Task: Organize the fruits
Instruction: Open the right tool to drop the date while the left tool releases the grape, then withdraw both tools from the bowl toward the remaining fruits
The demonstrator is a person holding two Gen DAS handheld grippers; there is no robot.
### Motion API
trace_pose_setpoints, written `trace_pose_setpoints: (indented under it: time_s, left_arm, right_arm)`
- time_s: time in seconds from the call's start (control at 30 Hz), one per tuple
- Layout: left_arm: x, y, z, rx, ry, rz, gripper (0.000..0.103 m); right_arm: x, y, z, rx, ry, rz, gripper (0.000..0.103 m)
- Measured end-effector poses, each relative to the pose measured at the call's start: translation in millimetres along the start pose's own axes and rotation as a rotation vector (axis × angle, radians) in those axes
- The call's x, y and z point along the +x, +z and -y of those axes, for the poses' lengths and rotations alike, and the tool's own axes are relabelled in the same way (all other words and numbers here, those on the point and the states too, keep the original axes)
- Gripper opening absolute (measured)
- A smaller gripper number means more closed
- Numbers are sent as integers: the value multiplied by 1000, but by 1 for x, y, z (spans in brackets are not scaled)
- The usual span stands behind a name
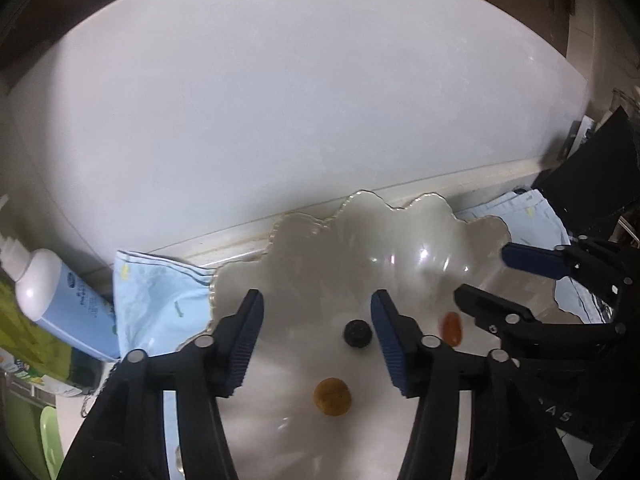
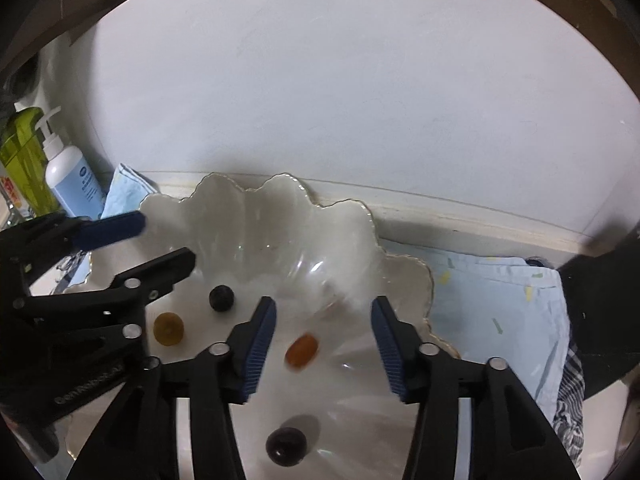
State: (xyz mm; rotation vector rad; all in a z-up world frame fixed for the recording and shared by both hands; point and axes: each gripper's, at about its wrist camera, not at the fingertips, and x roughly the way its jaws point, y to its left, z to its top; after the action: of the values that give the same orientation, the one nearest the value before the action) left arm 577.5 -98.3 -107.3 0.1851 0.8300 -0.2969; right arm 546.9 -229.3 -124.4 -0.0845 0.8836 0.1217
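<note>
A white scalloped dish holds small fruits. In the left wrist view a dark round fruit, a yellow-brown fruit and a blurred orange fruit lie in it. My left gripper is open and empty above the dish, with the dark fruit between its fingers. My right gripper is open and empty over the dish; the blurred orange fruit is between its fingers. The right wrist view also shows a dark fruit, a yellow-brown fruit and a dark red fruit.
A light blue cloth lies under the dish against a white wall. A white and blue pump bottle and a green container stand at the left. A dark object is at the right.
</note>
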Motion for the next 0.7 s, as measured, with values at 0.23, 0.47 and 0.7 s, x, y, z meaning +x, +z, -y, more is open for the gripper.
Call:
trace_pose_setpoints:
  time_s: [0.23, 0.47, 0.7]
  left_arm:
    - [-35, -2, -9, -15, 39, 51, 79]
    - [-85, -9, -7, -23, 57, 136, 89]
    - [-145, -26, -5, -22, 58, 236, 92]
  right_arm:
    - [-31, -1, 0, 9, -40, 72, 69]
    - [-86, -4, -12, -5, -67, 206, 74]
    - [-148, -21, -23, -19, -90, 343, 74]
